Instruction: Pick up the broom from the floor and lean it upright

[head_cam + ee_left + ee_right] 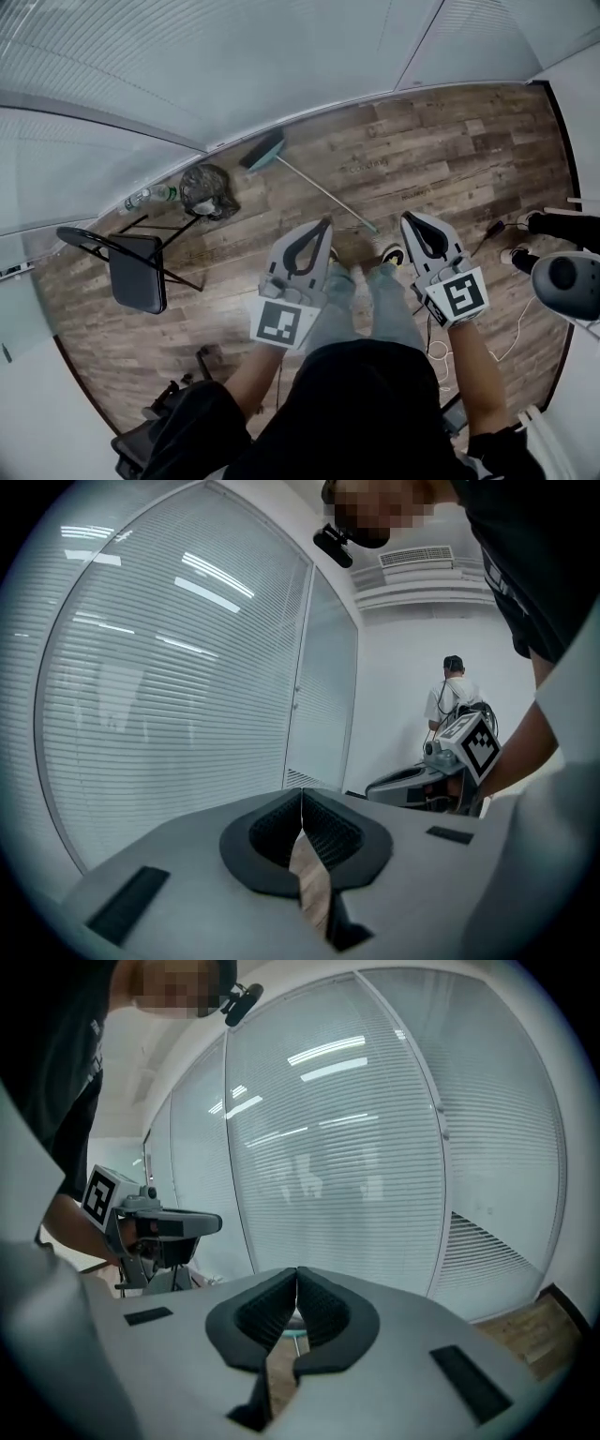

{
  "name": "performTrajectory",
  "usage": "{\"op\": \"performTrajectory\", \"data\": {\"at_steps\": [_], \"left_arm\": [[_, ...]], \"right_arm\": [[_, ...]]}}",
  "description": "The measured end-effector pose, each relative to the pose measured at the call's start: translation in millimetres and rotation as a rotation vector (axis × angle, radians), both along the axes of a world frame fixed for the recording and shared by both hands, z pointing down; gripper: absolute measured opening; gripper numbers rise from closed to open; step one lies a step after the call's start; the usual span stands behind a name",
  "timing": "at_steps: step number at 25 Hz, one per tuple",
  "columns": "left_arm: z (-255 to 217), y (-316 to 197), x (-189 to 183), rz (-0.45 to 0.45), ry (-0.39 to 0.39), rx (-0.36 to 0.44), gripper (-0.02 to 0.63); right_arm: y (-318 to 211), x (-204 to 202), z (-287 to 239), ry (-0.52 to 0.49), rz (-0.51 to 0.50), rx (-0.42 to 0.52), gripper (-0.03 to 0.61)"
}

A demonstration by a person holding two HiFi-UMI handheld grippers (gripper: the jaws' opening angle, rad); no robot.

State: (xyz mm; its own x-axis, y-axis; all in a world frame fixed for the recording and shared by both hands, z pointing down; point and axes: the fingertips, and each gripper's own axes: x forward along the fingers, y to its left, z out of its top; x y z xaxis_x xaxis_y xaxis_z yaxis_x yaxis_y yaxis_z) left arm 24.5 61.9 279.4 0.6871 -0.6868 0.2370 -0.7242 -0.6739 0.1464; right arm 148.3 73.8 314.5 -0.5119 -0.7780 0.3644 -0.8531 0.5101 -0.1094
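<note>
L tool [324, 225]: jaws closed, empty.
R tool [407, 219]: jaws closed, empty.
Broom [314, 186]: flat on wood floor [450, 141], head by blinds wall, handle end btwn the 2 tools in head view, ungripped.
Chair [136, 272]: left of broom.

In the lower middle of the head view the two grippers are held side by side, tips aimed toward the top of the frame. The left gripper [324, 223] has its jaws pressed together on nothing, and so does the right gripper [407, 217]. The left forearm [251, 375] and right forearm [476, 375], both bare, run down toward the bottom edge.
</note>
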Motion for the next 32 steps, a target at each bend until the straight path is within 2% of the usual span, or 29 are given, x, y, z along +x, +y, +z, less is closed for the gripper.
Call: {"op": "performTrajectory", "data": {"at_steps": [5, 8, 12, 15, 22, 27, 30, 32], "left_arm": [[63, -12, 37, 0.061, -0.077, -0.079, 0.020], [118, -20, 57, 0.049, -0.089, -0.122, 0.020], [233, -16, 76, 0.050, -0.190, -0.239, 0.021], [306, -12, 97, 0.052, -0.186, -0.269, 0.021], [471, 33, 121, 0.143, -0.217, -0.417, 0.021], [564, 52, 122, 0.145, -0.246, -0.443, 0.021], [621, 62, 120, 0.136, -0.259, -0.451, 0.021], [662, 68, 115, 0.138, -0.267, -0.465, 0.021]], "right_arm": [[-7, 35, 89, 0.058, -0.023, -0.143, 0.017], [-15, 53, 157, 0.076, -0.048, -0.217, 0.017], [-8, 57, 268, 0.133, -0.133, -0.343, 0.017], [15, 56, 362, 0.211, -0.250, -0.443, 0.018], [73, 54, 531, 0.306, -0.398, -0.622, 0.021], [97, 61, 627, 0.299, -0.379, -0.693, 0.035], [115, 65, 689, 0.310, -0.360, -0.723, 0.100], [124, 66, 730, 0.313, -0.345, -0.742, 0.104]]}}
